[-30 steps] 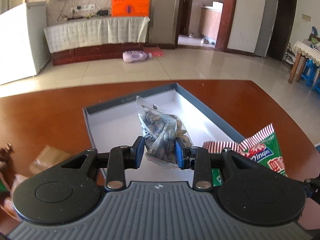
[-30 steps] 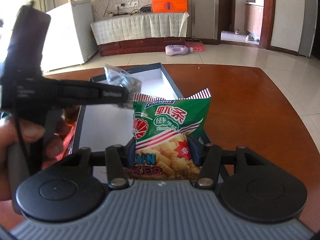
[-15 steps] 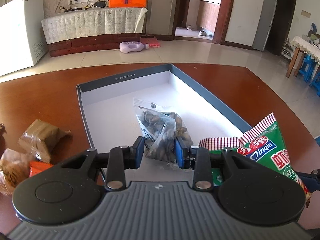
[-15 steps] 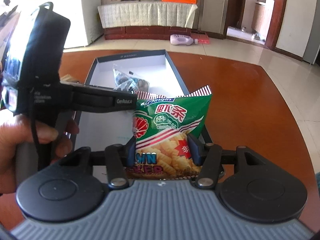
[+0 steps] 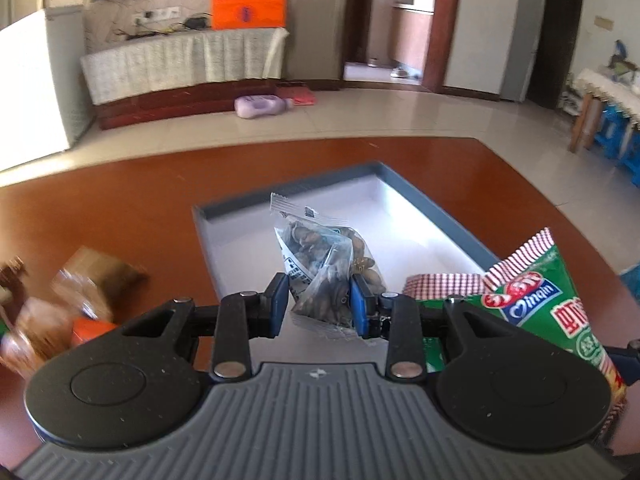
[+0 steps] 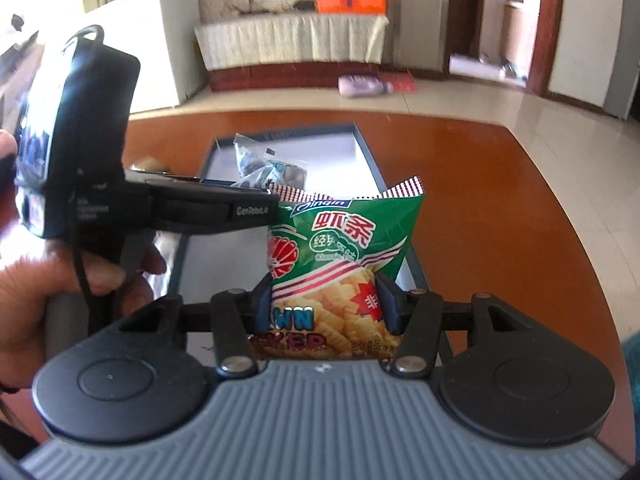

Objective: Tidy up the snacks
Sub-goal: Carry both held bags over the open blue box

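Desk (image 5: 120, 200): brown, glossy, carrying a shallow grey box (image 5: 436, 216) with a white floor, which is seen lying open and bare beneath both tools.

Left of the box, on the desk: a few more wrapped snacks (image 5: 80, 280), blurred, still to be sorted.

Right tool (image 6: 322, 304): closed about halfway on a green bag of prawn crackers (image 6: 344, 248). The bag is gripped near its lower part and held upright above the near end of the box.

Left tool (image 5: 320, 300): closed nearly all the way on a small clear packet of nuts (image 5: 324, 256). The packet is pinched at its lower end and hangs above the middle of the box, clear of the floor. In the right wrist view the hand (image 6: 36, 284) carrying this tool is seen.

Step judged in hand: both snacks are carried over the box, not yet set down. For the next move, each tool would need to be lowered until its snack rests on the box floor, the packets kept side by side and not stacked, and only then the jaws eased apart.
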Motion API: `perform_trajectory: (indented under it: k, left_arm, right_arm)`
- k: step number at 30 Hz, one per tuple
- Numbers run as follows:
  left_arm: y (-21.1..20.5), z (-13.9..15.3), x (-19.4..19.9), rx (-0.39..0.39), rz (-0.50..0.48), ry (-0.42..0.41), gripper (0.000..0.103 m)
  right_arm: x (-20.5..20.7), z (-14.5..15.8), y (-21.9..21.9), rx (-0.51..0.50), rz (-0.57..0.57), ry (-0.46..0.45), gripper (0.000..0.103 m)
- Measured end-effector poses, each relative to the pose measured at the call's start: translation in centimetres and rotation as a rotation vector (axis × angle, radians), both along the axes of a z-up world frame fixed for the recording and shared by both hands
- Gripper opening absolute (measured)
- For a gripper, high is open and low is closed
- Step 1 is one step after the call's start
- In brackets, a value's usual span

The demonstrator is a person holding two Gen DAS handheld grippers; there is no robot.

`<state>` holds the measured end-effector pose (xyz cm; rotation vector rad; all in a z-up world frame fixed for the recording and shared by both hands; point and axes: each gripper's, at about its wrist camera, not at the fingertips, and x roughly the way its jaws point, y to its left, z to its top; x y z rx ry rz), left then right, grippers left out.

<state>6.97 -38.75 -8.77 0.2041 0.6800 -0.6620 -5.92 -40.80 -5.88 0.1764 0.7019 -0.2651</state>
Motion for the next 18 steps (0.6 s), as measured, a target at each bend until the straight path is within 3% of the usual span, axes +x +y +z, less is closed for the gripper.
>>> perform_trajectory:
  k: [3,7,13,15,18]
  left_arm:
    - [-0.5,0.0,1.9,0.04,0.028,-0.011,0.038]
    - [-1.1,-0.2,2.6,0.059,-0.031,-0.019,0.038]
    - [-2.0,-0.6,3.2,0.054,-0.092,-0.045,0.039]
    - [-2.3,-0.8,3.0,0.068,-0.085,-0.065,0.044]
    - [-2.2,-0.8,2.6,0.062,-0.048,-0.075,0.062]
  right_arm:
    - [1.4,-0.6,-0.2,0.014,0.026,-0.007,0.054]
    - [1.7,-1.8,-0.6,0.059,0.037,0.01,0.054]
    - [1.2,-1.2,-1.7,0.094,0.009,0.022,0.054]
    - [1.1,-1.2,-1.9,0.095,0.01,0.027,0.054]
    - [1.0,-1.1,-2.1,0.095,0.024,0.03,0.054]
